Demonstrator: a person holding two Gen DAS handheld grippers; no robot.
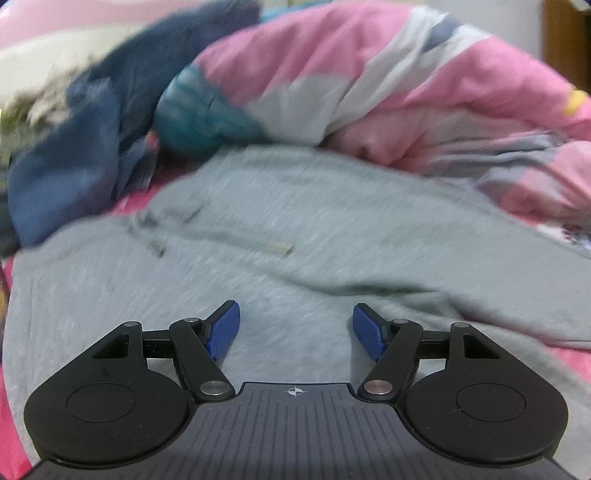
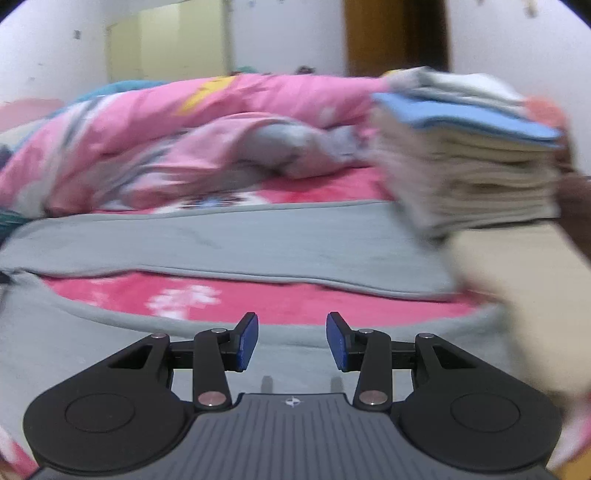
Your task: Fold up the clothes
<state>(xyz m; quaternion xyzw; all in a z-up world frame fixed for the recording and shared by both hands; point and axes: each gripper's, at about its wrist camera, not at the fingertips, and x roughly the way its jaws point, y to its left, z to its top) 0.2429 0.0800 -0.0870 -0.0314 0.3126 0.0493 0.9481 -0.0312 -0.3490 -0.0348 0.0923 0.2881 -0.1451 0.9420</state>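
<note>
Here, grey garment [image 1: 295, 221] on pink bedsheet [image 2: 258, 295], folded stack [image 2: 472, 166] beside

A rumpled pink quilt [image 2: 155, 122] with grey and yellow patches lies across the far side of the bed, heaped high at the right in the left wrist view. Beneath it spreads a pink flowered bedsheet [image 2: 177, 295]. Far off stand a white wall [image 2: 288, 33], a pale yellow cabinet [image 2: 166, 44] at left and a brown wooden door [image 2: 395, 33] at right.
</note>
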